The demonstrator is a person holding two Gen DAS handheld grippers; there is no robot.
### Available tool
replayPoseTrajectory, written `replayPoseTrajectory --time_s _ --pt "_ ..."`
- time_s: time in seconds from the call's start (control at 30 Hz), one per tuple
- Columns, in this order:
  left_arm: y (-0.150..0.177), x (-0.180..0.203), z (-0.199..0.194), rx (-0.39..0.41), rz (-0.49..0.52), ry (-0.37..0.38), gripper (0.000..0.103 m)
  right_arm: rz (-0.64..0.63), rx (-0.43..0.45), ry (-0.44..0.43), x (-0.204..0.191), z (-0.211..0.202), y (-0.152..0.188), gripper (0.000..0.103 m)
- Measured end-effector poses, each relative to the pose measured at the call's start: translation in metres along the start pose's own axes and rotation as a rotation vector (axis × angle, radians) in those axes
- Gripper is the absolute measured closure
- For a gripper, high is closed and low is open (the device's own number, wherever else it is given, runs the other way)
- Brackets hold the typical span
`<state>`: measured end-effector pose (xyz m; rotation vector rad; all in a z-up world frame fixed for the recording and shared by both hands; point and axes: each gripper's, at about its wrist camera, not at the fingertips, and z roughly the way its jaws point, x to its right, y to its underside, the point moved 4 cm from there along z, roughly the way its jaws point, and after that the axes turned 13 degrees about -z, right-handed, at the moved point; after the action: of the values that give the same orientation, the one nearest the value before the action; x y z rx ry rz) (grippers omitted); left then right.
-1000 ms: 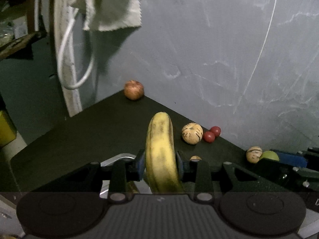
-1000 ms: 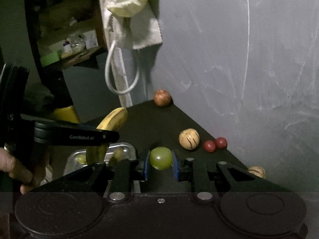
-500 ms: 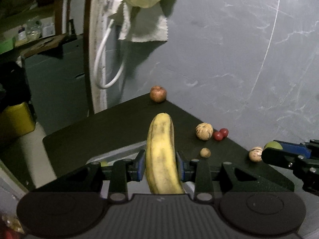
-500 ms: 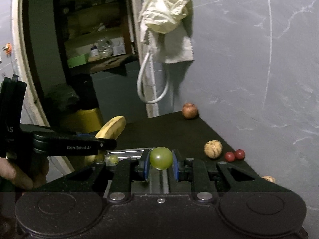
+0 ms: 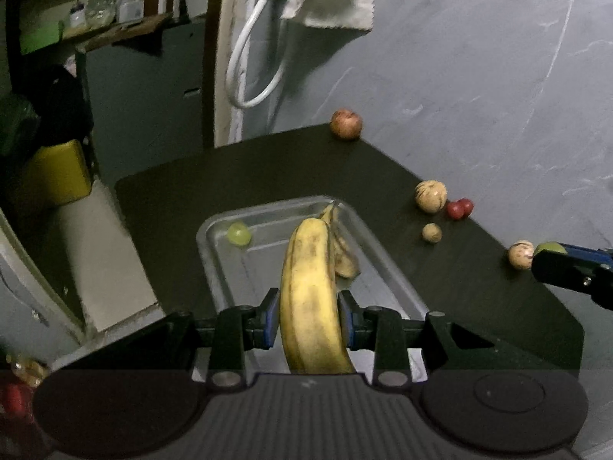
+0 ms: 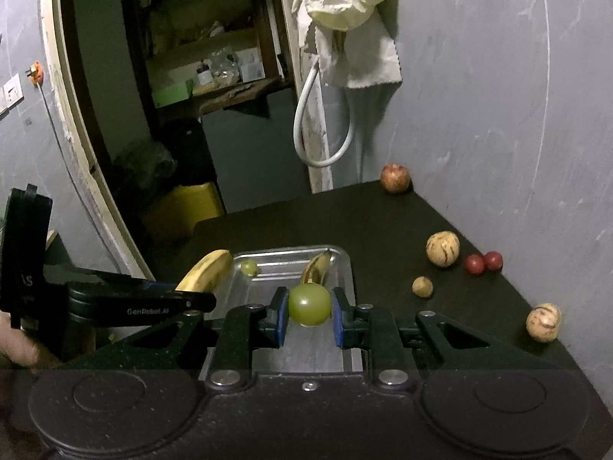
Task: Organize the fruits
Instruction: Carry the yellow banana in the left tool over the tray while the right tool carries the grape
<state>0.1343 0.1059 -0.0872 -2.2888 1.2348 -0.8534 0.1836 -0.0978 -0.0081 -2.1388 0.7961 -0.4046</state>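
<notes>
Looking down on the dark desk point(image 5: 245, 176) that fills the corner against the grey wall point(image 5: 479, 76), we see a metal tray point(image 5: 387, 264) lying on it. Our left gripper point(image 5: 308, 318) has its fingers clamped on a ripe banana point(image 5: 310, 295), which hangs over the tray with its tip pointing away from us. A second banana point(image 5: 343, 257) lies in the tray just beyond it, and a green grape point(image 5: 239, 234) rests in the tray's far left corner.

Our right gripper point(image 6: 308, 316) has its fingers closed on another green grape, the held grape point(image 6: 309, 304), above the near part of the tray point(image 6: 283, 264); from the right wrist view the left gripper point(image 6: 168, 303) and its banana point(image 6: 207, 270) show at the tray's left edge.

Loose fruit sits on the desk along the wall, well apart from the tray: a reddish apple point(image 5: 346, 124) in the far corner, a large striped fruit point(image 5: 431, 196) touching two red cherries point(image 5: 459, 208), a small brown fruit point(image 5: 432, 233) just in front of those, and another striped fruit point(image 5: 520, 255) beside the right gripper's tip.
</notes>
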Motion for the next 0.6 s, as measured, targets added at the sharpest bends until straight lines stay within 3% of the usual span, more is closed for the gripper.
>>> replayPoseTrajectory --time_s 0.23,0.6 --pt "-0.007 -0.012 0.022 -0.031 0.002 -0.017 0.069 0.011 -0.038 -0.021 -0.001 0.025 0.001 0.079" --pt "-0.035 -0.024 0.092 -0.097 0.082 -0.004 0.069 0.039 -0.128 -0.034 -0.005 0.093 -0.003 0.079"
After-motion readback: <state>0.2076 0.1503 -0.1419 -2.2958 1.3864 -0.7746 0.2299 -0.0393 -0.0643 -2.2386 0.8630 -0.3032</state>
